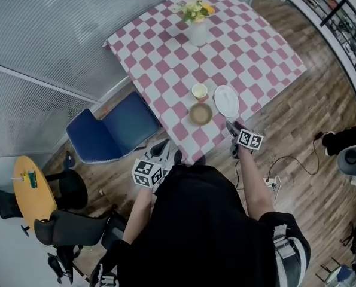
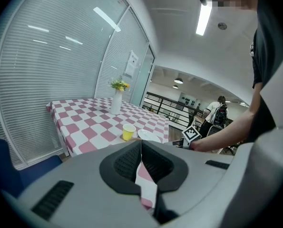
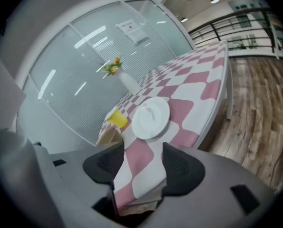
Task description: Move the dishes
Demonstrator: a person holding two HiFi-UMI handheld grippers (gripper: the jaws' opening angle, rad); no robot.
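Three dishes sit near the front edge of the pink-and-white checked table (image 1: pixel 166 64): a yellow cup (image 1: pixel 200 91), a white plate (image 1: pixel 227 100) and a brown bowl (image 1: pixel 201 113). My right gripper (image 1: pixel 230 126) hovers at the table edge just short of the plate, open and empty. In the right gripper view (image 3: pixel 142 148) the plate (image 3: pixel 151 118), cup (image 3: pixel 117 118) and bowl (image 3: pixel 110 134) lie ahead of its jaws. My left gripper (image 1: pixel 163 147) is off the table's front corner, shut on nothing. Its own view (image 2: pixel 141 144) shows the cup (image 2: pixel 128 132) and plate (image 2: pixel 148 136).
A white vase of flowers (image 1: pixel 198 30) stands mid-table. A blue chair (image 1: pixel 112 127) sits left of the table's front corner, against a glass wall with blinds (image 1: pixel 52 34). A round yellow table (image 1: pixel 31 187) and black chairs are at lower left. Cables (image 1: pixel 273 181) lie on the wooden floor.
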